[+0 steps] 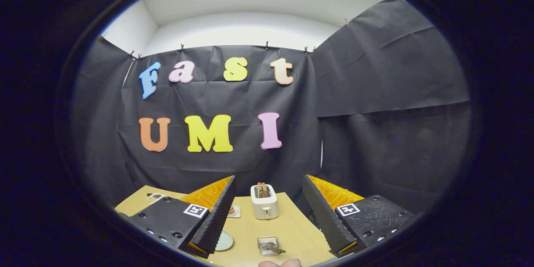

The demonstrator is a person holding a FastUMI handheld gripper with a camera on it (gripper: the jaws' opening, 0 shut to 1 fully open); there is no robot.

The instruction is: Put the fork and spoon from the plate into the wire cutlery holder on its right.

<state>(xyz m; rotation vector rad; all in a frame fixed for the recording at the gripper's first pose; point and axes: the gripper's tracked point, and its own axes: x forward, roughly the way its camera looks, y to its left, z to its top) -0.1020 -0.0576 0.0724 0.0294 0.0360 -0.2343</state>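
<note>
Gripper view looks along the gripper (267, 212) from high above the bench (292, 225), aimed more at the booth wall than at the work. The jaws stand spread wide with nothing between them. Beyond them, near the back of the bench, stands a toaster (264, 202) with two slices (262, 190) upright in its slots. Nearer, between the fingers and low down, sits the holder (268, 245), a small squarish container; a dark utensil handle (277, 249) lies in it, leaning out over its right rim. Whether that is the fork or the spoon cannot be told, nor whether a second piece lies with it. A pale round plate (225, 242) lies left of the holder, largely hidden behind the left finger; no cutlery can be made out on its visible part. A small flat item (235, 211) lies left of the toaster, and another (155, 197) at the far left corner. A fingertip (280, 263) shows just below the holder. Judgement: at least one utensil lies where the task wants it; the scene fits either a pause between the two transfers or a withdrawal after both. Any further move calls first for tilting down to bring the plate into sight and confirm what remains there.
</note>
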